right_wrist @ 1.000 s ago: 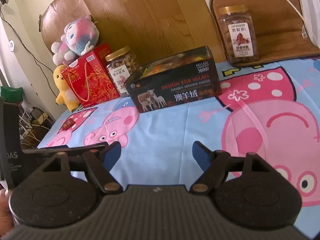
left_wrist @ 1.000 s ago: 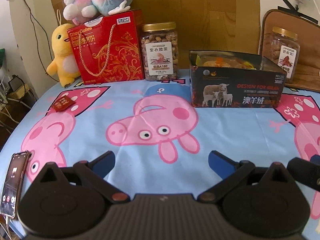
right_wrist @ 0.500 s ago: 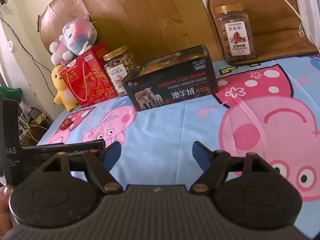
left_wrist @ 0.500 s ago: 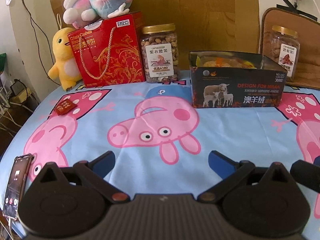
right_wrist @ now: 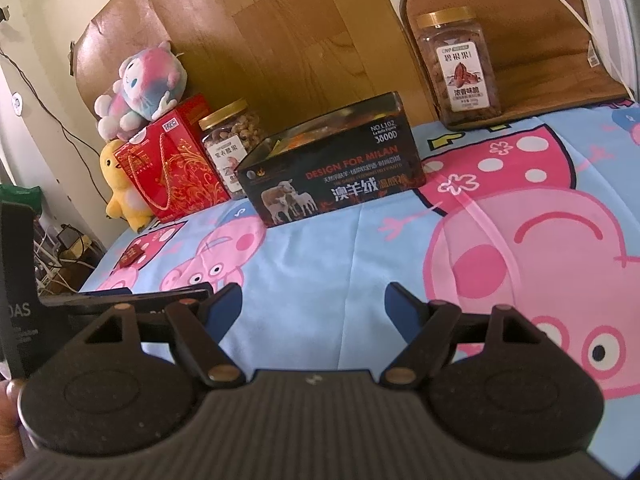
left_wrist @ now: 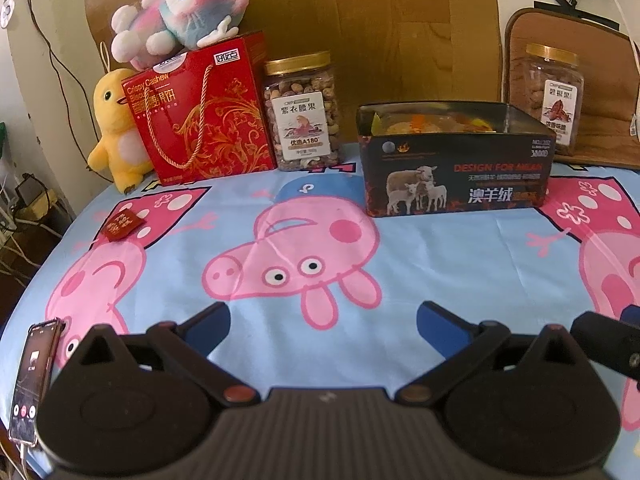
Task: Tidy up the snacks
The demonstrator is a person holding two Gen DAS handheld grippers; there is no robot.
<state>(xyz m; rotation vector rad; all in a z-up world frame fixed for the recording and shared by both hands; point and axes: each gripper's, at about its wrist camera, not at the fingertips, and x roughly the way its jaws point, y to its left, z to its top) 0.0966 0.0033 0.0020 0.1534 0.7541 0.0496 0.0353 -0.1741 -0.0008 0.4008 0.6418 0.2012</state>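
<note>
A black open-topped box (left_wrist: 456,184) (right_wrist: 332,184) with sheep printed on its front stands at the back of the table, snack packets showing inside. A small dark red snack packet (left_wrist: 123,225) (right_wrist: 131,258) lies alone at the left on the cloth. A nut jar (left_wrist: 303,114) (right_wrist: 230,142) stands beside a red gift box (left_wrist: 200,112) (right_wrist: 168,168); a second jar (left_wrist: 554,96) (right_wrist: 460,68) stands at the back right. My left gripper (left_wrist: 323,330) and right gripper (right_wrist: 313,310) both hover open over the cloth near the front, nothing between their fingers.
A cartoon-pig tablecloth (left_wrist: 320,248) covers the round table. Two plush toys (left_wrist: 176,12) (left_wrist: 114,128) sit by the gift box. A phone (left_wrist: 34,380) lies at the front left edge. Cables hang off the table's left side.
The left wrist view has rolled slightly, levelling the scene. Both grippers stay open and nearly in place.
</note>
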